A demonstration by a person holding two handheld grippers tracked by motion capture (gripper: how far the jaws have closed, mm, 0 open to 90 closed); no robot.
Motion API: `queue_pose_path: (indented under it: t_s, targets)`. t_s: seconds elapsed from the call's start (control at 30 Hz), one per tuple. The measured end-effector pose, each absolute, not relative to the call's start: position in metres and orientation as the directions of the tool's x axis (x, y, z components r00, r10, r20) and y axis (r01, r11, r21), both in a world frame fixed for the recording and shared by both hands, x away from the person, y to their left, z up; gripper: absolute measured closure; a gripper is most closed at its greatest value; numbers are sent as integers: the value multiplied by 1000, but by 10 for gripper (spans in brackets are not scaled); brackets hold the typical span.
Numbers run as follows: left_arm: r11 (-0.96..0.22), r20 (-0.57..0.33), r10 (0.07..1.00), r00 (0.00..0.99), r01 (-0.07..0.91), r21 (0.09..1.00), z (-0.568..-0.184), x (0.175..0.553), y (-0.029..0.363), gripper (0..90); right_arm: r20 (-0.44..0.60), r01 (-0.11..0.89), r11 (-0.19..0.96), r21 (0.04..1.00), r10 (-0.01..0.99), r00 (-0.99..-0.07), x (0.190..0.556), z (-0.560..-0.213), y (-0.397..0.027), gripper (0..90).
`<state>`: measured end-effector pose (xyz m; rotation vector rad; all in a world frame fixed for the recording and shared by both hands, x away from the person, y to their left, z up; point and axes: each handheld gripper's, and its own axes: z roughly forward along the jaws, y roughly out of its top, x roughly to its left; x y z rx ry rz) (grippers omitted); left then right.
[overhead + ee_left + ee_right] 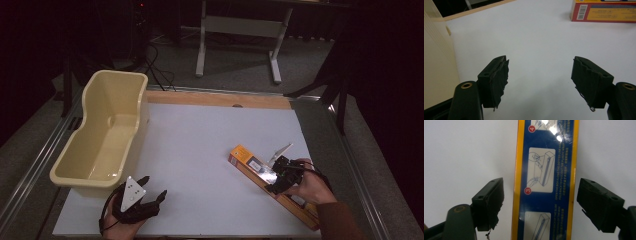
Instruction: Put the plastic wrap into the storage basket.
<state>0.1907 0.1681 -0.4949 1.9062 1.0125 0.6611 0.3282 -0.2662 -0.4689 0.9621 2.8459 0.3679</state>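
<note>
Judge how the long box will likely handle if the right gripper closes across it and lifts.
The box looks like stiff cardboard, so it probably keeps its shape. Its glossy face shows glare, so the pads may slip. It is long, and the right gripper straddles it open, seemingly off-centre, so one end may dip.

One long orange-and-blue box [272,184] lies on the board; one cream plastic tub [102,132] stands at its left edge; two hand-held grippers are present, left gripper [151,189] and right gripper [274,176]; one white-framed stand [240,30], dimly lit, apparently sits behind.
</note>
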Motion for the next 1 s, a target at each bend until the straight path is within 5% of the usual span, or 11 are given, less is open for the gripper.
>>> queue_pose_path:
  t_s: [0.57,1.0]
  targets:
    - [-303,58,847,529,391,869,-495,190,168,292,-1,582,800,144,589,-808,343,-488,-257,365]
    - [-301,57,848,528,390,870,-495,190,168,292,89,675,732,90,669,-738,345,-485,-255,387]
